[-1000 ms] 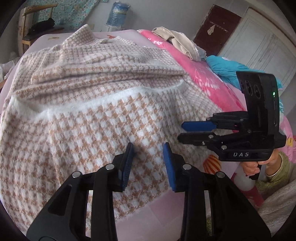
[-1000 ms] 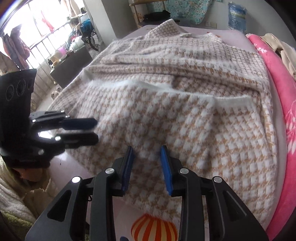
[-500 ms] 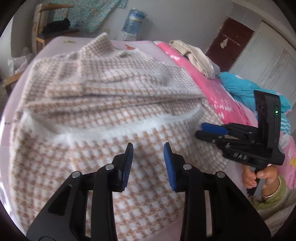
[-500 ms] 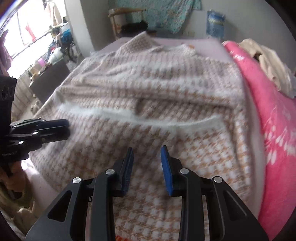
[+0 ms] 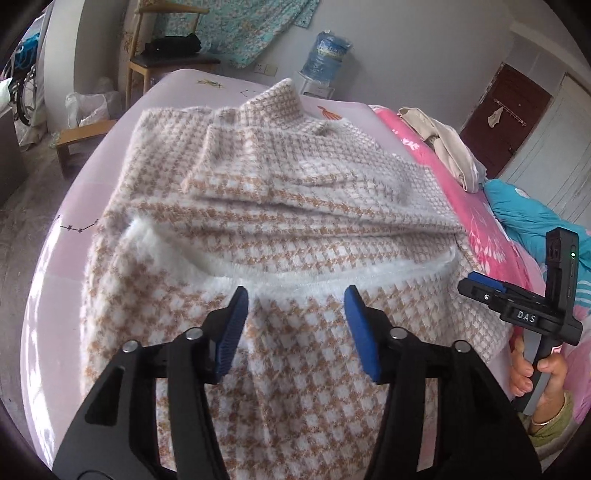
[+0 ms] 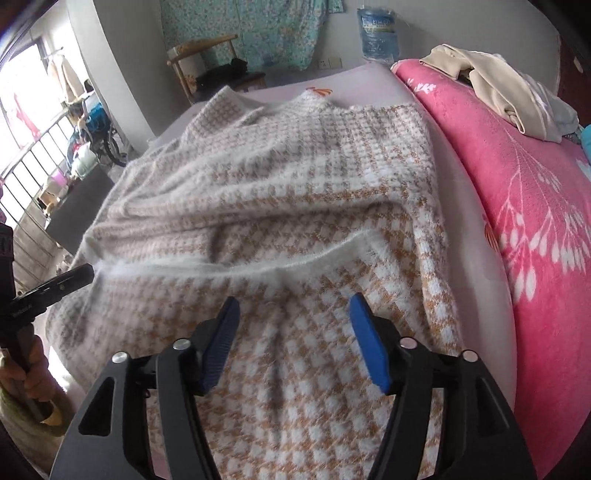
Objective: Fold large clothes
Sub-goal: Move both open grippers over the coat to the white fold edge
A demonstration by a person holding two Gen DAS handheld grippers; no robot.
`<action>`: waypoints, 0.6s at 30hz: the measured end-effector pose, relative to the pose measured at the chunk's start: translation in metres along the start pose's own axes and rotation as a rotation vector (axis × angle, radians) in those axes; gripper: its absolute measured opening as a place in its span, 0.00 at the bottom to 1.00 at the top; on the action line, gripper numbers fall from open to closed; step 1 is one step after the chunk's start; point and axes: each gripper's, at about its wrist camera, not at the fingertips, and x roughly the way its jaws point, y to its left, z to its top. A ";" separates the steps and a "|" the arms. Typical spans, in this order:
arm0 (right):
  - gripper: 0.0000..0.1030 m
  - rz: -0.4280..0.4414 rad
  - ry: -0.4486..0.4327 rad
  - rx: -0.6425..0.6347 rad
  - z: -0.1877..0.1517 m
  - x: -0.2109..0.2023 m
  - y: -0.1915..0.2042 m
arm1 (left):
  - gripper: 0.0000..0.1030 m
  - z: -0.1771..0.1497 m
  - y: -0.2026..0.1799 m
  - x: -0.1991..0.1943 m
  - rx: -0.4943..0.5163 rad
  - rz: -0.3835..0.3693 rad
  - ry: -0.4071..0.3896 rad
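Up close, we've got our left hand-held gripper (image 5: 295,325) and right hand-held gripper (image 6: 293,341) both spread wide, holding nothing, over the fuzzy tan-and-white houndstooth sweater (image 5: 295,221). It lies partly folded on the lilac bed (image 5: 55,273), with a pink floral blanket (image 6: 535,206) beyond.

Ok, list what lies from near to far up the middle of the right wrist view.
Right tool, open → houndstooth sweater with its white fluffy edge → lilac bed sheet → water jug at the wall.
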 end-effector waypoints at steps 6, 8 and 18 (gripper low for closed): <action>0.66 -0.031 0.025 -0.022 -0.007 0.005 0.006 | 0.55 -0.004 0.009 0.004 -0.041 0.017 0.029; 0.66 -0.013 -0.003 -0.025 -0.006 -0.005 0.008 | 0.55 -0.004 0.007 -0.006 -0.022 0.017 -0.001; 0.66 -0.086 -0.064 -0.008 0.000 -0.028 -0.025 | 0.55 0.002 0.014 -0.035 0.044 0.195 -0.100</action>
